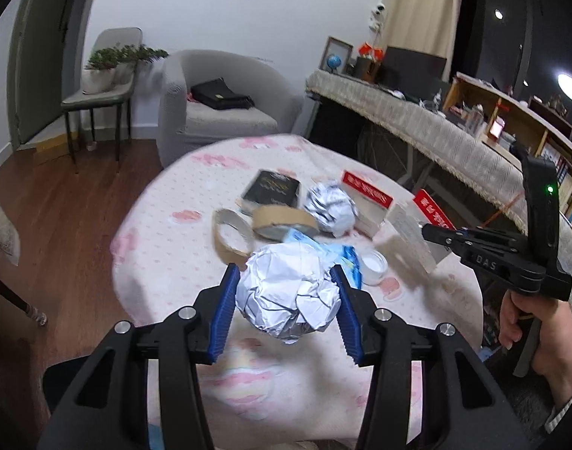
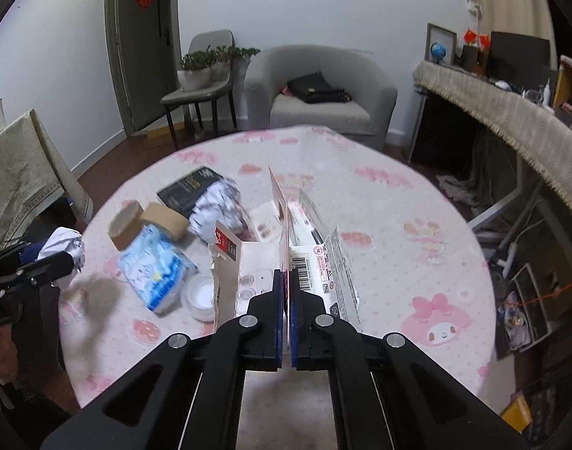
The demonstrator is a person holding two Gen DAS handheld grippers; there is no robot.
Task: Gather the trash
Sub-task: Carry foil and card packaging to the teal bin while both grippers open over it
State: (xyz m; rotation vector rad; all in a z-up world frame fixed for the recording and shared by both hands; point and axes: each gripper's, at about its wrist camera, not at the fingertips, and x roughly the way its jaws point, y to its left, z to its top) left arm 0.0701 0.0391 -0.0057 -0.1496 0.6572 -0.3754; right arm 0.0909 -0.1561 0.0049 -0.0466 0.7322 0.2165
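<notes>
A crumpled paper ball (image 1: 288,292) is clamped in the left tongs (image 1: 286,292) above the table (image 1: 166,247), while a flattened carton (image 2: 286,247) is pinched in the closed right tongs (image 2: 285,300). The pick-up step appears done; both pieces must next be carried to a bin, none being visible, while tape rolls (image 1: 256,225) and another ball (image 1: 331,206) remain.

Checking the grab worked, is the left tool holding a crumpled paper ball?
Yes, the crumpled paper ball sits clamped between the left tool's blue pads.

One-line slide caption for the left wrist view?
Left gripper clamps a crumpled paper ball above the pink-patterned table; tape rolls and boxes remain.
</notes>
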